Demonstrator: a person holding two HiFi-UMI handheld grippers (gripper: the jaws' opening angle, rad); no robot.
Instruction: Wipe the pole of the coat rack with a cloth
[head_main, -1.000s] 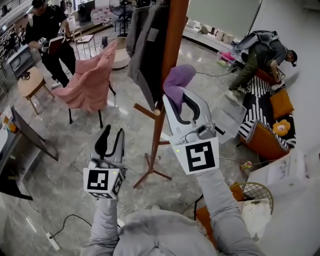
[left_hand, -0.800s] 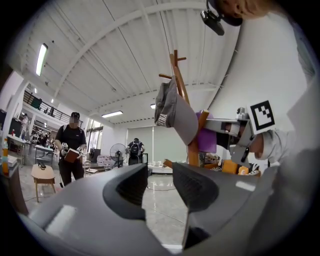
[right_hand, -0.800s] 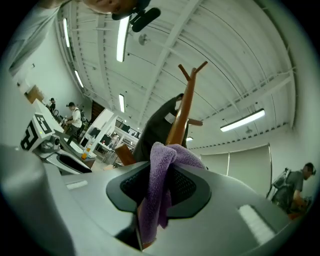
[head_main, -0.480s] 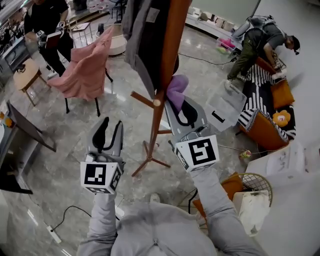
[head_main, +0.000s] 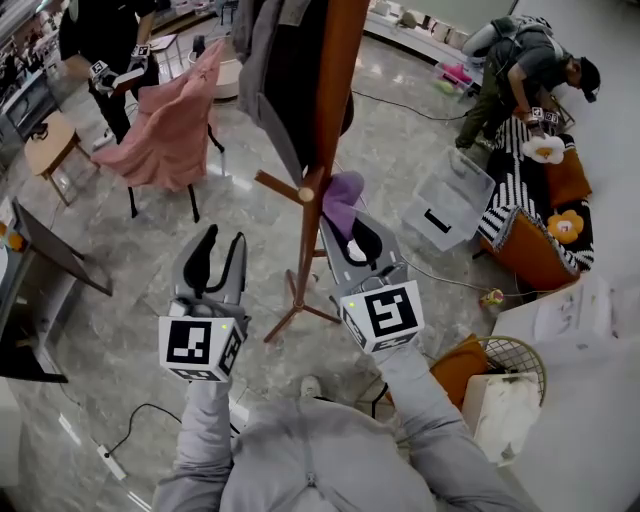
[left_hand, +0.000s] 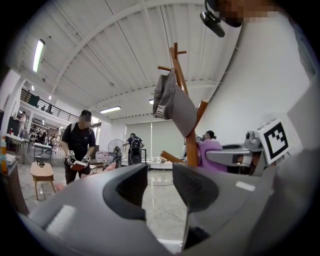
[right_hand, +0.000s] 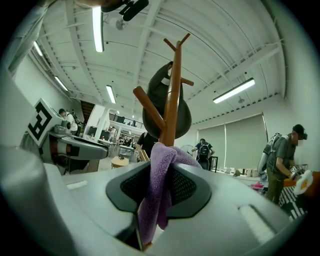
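The brown wooden pole (head_main: 322, 150) of the coat rack rises through the middle of the head view, with a grey garment (head_main: 270, 70) hung on its upper part. My right gripper (head_main: 352, 238) is shut on a purple cloth (head_main: 340, 198), which touches the pole's right side above a side peg (head_main: 280, 187). In the right gripper view the cloth (right_hand: 159, 185) hangs pinched between the pads, with the pole (right_hand: 171, 95) just beyond. My left gripper (head_main: 215, 255) is open and holds nothing, left of the pole and apart from it; its own view shows the pole (left_hand: 191, 140) to the right.
The rack's feet (head_main: 296, 318) spread on the grey tiled floor. A chair under a pink cover (head_main: 170, 125) stands back left near a person in black (head_main: 105, 50). A clear bin (head_main: 447, 207), a striped sofa (head_main: 525, 230) and a bending person (head_main: 520, 70) lie right. A cable (head_main: 130, 445) runs lower left.
My right gripper has carried the purple cloth down the pole's right side, from well above the side peg to about its level. My left gripper has hardly shifted.
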